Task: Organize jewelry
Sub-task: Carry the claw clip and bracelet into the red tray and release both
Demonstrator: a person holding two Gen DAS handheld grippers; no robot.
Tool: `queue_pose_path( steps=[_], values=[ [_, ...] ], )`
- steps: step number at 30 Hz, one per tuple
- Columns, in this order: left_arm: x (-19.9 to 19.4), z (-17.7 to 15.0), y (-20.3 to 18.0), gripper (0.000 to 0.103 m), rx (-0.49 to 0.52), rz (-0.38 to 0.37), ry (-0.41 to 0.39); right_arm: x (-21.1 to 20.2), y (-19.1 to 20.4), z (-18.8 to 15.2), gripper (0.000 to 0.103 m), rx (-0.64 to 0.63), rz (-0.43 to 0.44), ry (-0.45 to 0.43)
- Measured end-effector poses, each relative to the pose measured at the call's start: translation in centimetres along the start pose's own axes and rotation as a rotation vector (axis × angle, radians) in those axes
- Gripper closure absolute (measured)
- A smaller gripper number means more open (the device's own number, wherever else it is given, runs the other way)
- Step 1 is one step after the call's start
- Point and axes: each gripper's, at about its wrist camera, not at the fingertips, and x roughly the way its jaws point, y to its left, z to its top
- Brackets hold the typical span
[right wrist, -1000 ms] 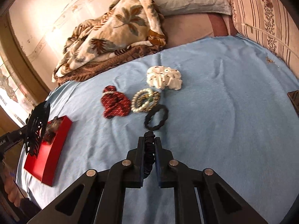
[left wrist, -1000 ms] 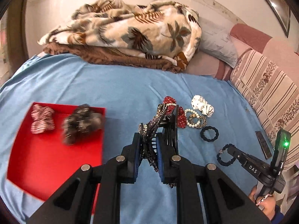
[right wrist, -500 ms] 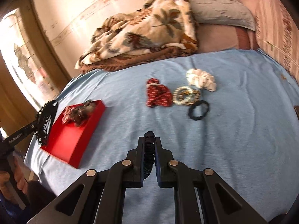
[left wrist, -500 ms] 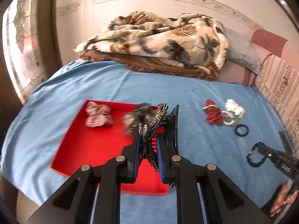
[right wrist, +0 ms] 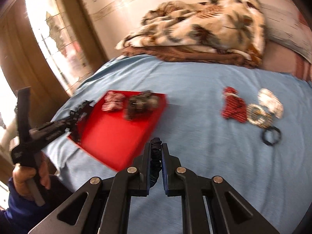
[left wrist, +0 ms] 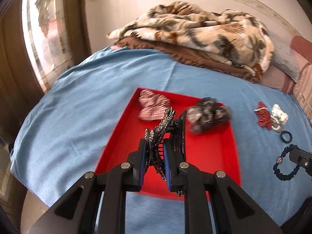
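while both tongs grip, left tongs (left wrist: pixel 155 157) on a hair claw (left wrist: pixel 165 128), right tongs (right wrist: pixel 156 159) on what looks like a dark scrunchie (right wrist: pixel 155 156), the red tray (left wrist: pixel 212 156) lies just beneath the left tongs.

A blue-sheeted bed (left wrist: pixel 81 105) carries a red tray (left wrist: pixel 204 156), loose hair accessories (left wrist: pixel 271 117) and a folded blanket (left wrist: pixel 204 33).

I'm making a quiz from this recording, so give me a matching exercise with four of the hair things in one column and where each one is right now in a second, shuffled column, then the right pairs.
Things:
1. rhinestone hair claw
2. dark blue scrunchie
3. pink striped scrunchie
4. red bow

Places:
A. lying in the red tray
B. lying on the blue bedsheet
C. clamped in the left gripper
D. clamped in the right gripper

Pairs: 1-C, 2-D, 3-A, 4-B
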Motion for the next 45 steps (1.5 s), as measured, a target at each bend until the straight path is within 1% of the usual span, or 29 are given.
queue_pose_path(
  steps=[1,4,11,16,22,25,28,32,33,34,35,37,38,39,42,44,45],
  values=[
    [0.2,-0.1,0.5,0.087,-0.009,0.006,0.003,0.7,1.0,0.5,0.092,-0.006,0.032,0.006],
    [0.9,-0.4,1.6,0.087,-0.021,0.02,0.013,2.5,2.9,1.4,0.092,-0.019,0.084,0.025],
    [2.4,-1.0,3.3,0.087,-0.055,0.02,0.045,7.4,5.9,1.6,0.092,-0.034,0.113,0.088],
    [2.9,-1.0,4.1,0.087,-0.084,0.016,0.054,10.6,6.7,0.6,0.092,-0.035,0.106,0.15],
    [3.4,-1.2,4.0,0.087,-0.072,0.039,0.057,12.6,6.4,-0.6,0.091,-0.035,0.082,0.203],
    [3.5,-1.2,3.9,0.087,-0.067,0.049,0.056,13.0,6.3,-1.1,0.091,-0.044,0.065,0.215],
    [3.2,-1.2,3.7,0.087,-0.056,0.043,0.04,13.0,6.2,-1.4,0.091,-0.058,0.053,0.22],
    [3.3,-1.3,3.4,0.086,-0.043,0.059,0.036,12.9,6.3,-1.6,0.091,-0.073,0.043,0.22],
    [3.3,-1.3,3.4,0.086,-0.044,0.059,0.035,12.8,6.4,-1.5,0.091,-0.075,0.04,0.219],
    [3.3,-1.3,3.5,0.083,-0.046,0.058,0.033,12.7,6.4,-1.5,0.091,-0.079,0.04,0.217],
    [3.3,-1.3,3.5,0.08,-0.048,0.057,0.03,12.7,6.4,-1.5,0.089,-0.084,0.04,0.215],
    [3.0,-1.3,3.6,0.063,-0.062,0.058,0.013,12.4,6.6,-1.4,0.076,-0.092,0.035,0.2],
    [2.8,-1.3,3.7,0.061,-0.07,0.057,0.0,12.2,6.7,-1.4,0.064,-0.094,0.037,0.192],
    [2.5,-1.2,3.9,0.059,-0.079,0.053,-0.014,11.9,6.8,-1.3,0.056,-0.095,0.042,0.18],
    [1.9,-1.2,4.1,0.053,-0.098,0.048,-0.05,10.8,7.1,-1.0,0.053,-0.104,0.054,0.151],
    [1.4,-1.2,4.2,0.051,-0.11,0.061,-0.078,9.9,7.1,-0.8,0.052,-0.109,0.061,0.131],
    [1.1,-1.2,4.4,0.049,-0.116,0.063,-0.092,9.3,7.0,-0.7,0.05,-0.109,0.061,0.121]
  ],
)
